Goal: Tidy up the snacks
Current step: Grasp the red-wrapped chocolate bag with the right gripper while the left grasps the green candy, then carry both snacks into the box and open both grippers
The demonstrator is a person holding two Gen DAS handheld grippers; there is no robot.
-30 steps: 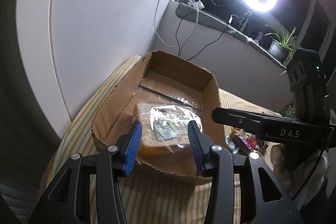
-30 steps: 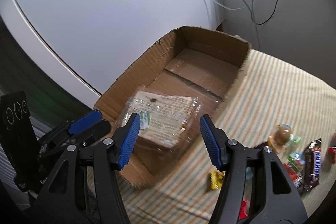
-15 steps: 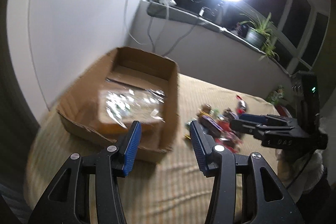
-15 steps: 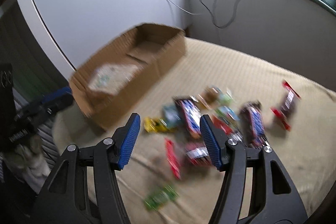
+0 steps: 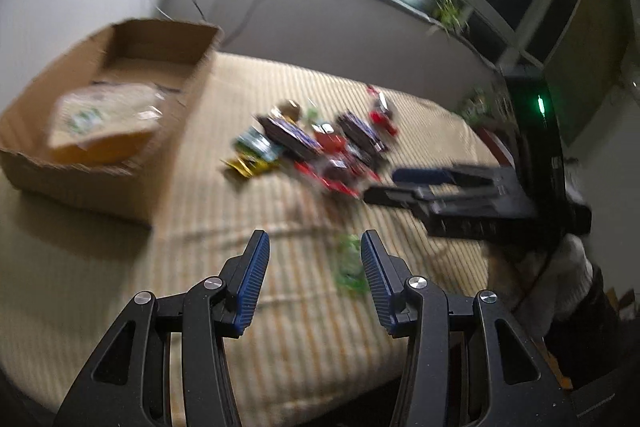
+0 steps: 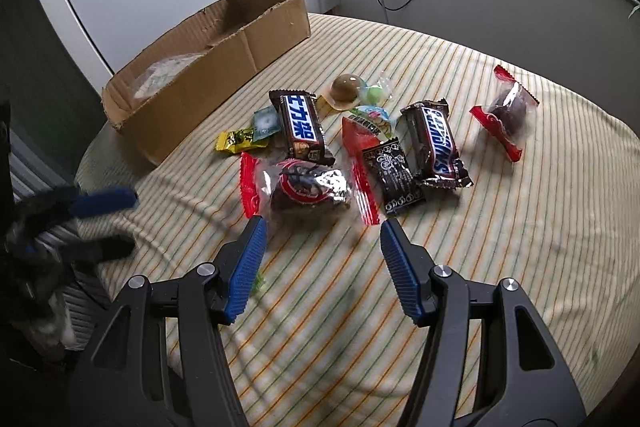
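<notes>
1. The striped cloth (image 6: 500, 267) covers the whole work surface in front of you, and everything below rests on it.
2. The cardboard box (image 6: 224, 67) sits at the far left of the cloth, close to the white wall. One clear-wrapped pack of bread (image 5: 100, 119) lies inside it, at the near end.
3. Your right gripper (image 6: 320, 259) hangs above the cloth with its jaws apart and nothing between them. The nearest snack lies just beyond its tips.
4. Your left gripper (image 5: 314, 275) is also parted with nothing in it. In its own blurred view, a small green wrapper (image 5: 350, 263) lies on the cloth below the gap, beside the right finger.
5. The loose snacks lie in a cluster to the right of the box, well clear of it:
   - A red-ended clear pack with a dark cake (image 6: 300, 187) is nearest your right gripper.
   - A Snickers bar (image 6: 436, 143) lies lengthwise right of centre.
   - A second Snickers bar with other lettering (image 6: 300, 127) lies left of it.
   - A black sachet (image 6: 392, 175) rests between the two bars, overlapping a red packet (image 6: 356, 139).
   - Another red-ended cake pack (image 6: 506, 111) lies apart at the far right.
   - A brown jelly cup (image 6: 346, 89) stands behind the bars.
   - A yellow candy (image 6: 238, 141) lies nearest the box.
</notes>
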